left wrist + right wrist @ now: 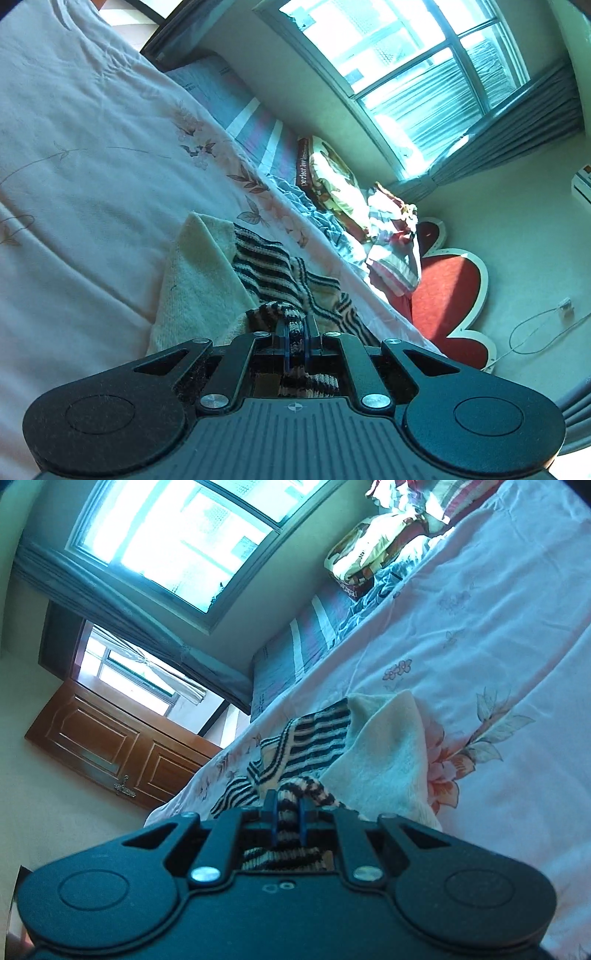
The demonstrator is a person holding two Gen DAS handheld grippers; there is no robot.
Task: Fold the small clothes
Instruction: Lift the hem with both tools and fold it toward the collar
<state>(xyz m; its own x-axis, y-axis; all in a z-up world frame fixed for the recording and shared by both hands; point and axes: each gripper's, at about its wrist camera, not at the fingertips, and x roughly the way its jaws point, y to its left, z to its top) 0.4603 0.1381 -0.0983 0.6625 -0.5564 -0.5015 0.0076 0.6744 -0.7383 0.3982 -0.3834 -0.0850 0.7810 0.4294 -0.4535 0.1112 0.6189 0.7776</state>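
Observation:
A small knitted sweater [266,266] with dark and cream stripes and a plain cream part [199,273] lies on the floral bedsheet [74,166]. My left gripper [296,325] is shut on a striped edge of it, with the knit bunched between the blue pads. In the right wrist view the same sweater [317,738] lies with its cream part [388,753] to the right. My right gripper [287,805] is shut on another striped edge.
The bed carries a striped mattress end [255,125], a patterned bag [332,177] and piled bedding [391,236]. A red heart-shaped headboard [447,295] stands beyond. A window [177,535] and a wooden door [110,749] are behind the bed's edge.

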